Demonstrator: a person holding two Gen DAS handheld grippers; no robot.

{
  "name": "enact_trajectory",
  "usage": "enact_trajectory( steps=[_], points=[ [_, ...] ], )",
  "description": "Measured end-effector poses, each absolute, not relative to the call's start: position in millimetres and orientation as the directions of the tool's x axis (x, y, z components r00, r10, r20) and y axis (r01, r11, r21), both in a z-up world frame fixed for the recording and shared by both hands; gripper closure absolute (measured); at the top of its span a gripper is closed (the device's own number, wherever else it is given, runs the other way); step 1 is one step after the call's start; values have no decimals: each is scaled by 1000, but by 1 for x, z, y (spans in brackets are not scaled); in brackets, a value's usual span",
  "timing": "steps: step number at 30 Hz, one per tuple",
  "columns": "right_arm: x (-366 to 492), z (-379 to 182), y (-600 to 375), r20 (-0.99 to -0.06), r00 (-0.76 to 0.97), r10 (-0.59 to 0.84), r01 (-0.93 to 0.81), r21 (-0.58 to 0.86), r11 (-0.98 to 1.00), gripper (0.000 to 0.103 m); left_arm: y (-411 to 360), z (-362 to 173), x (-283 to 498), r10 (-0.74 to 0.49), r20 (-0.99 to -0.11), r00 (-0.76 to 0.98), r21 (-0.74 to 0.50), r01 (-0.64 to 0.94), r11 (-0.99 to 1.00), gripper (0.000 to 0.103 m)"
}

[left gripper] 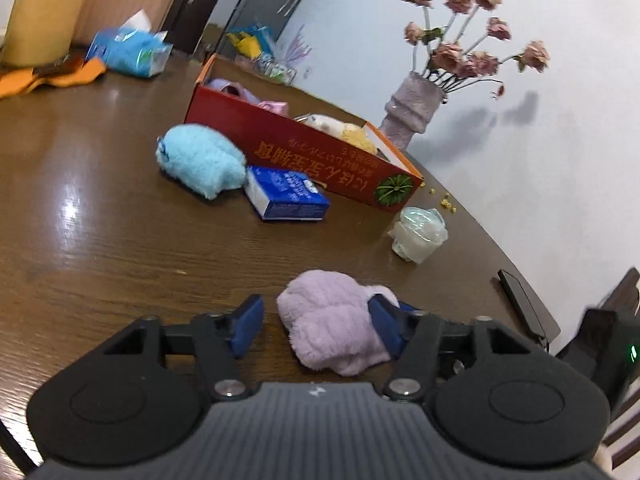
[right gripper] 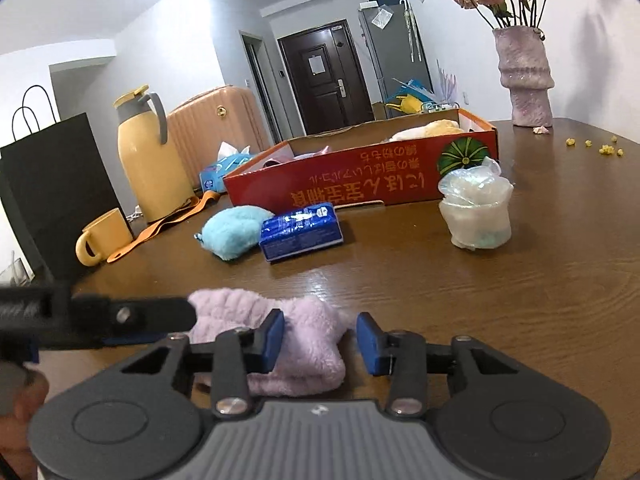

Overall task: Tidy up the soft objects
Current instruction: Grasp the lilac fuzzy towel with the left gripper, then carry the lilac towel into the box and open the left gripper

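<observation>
A fluffy lilac cloth (left gripper: 332,320) lies on the brown table (left gripper: 120,240). My left gripper (left gripper: 316,326) is open around it, the right pad touching the cloth. My right gripper (right gripper: 320,340) is open too, its jaws astride the same cloth (right gripper: 304,344). The left gripper's finger (right gripper: 132,314) reaches in from the left in the right wrist view. A red cardboard box (left gripper: 320,160) holds several soft items. A fluffy light blue cloth (left gripper: 200,162) and a blue tissue pack (left gripper: 286,198) lie in front of the box.
A plastic-wrapped cup (left gripper: 418,234) stands right of the box. A lilac vase of dried roses (left gripper: 408,114) stands at the back. A yellow jug (right gripper: 150,160), yellow mug (right gripper: 102,236), black paper bag (right gripper: 52,188) and orange strap (right gripper: 160,226) sit at left. A black phone (left gripper: 524,304) lies at the table edge.
</observation>
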State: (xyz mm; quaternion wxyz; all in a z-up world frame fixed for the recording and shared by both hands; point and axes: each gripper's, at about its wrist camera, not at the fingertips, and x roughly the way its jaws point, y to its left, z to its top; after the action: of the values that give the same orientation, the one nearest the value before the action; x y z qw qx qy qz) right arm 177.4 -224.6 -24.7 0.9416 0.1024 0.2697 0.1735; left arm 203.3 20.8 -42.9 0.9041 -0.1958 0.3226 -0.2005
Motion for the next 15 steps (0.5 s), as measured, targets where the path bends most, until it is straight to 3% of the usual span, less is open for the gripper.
enact_trajectory(
  steps=[3, 6, 8, 15],
  points=[
    [171, -26, -225, -470, 797, 378, -274, 276, 921, 64, 16, -47, 208, -507, -519, 687, -495, 242, 835, 70],
    [169, -25, -224, -472, 800, 370, -263, 278, 924, 67, 9, -46, 204, -494, -517, 699, -447, 271, 852, 71],
    [171, -24, -225, -469, 786, 403, -282, 307, 909, 81, 8, -46, 204, -491, -520, 699, -438, 275, 856, 73],
    [185, 2, -225, -432, 800, 417, -315, 288, 904, 87, 5, -17, 221, -524, -449, 724, -408, 356, 841, 77]
  ],
)
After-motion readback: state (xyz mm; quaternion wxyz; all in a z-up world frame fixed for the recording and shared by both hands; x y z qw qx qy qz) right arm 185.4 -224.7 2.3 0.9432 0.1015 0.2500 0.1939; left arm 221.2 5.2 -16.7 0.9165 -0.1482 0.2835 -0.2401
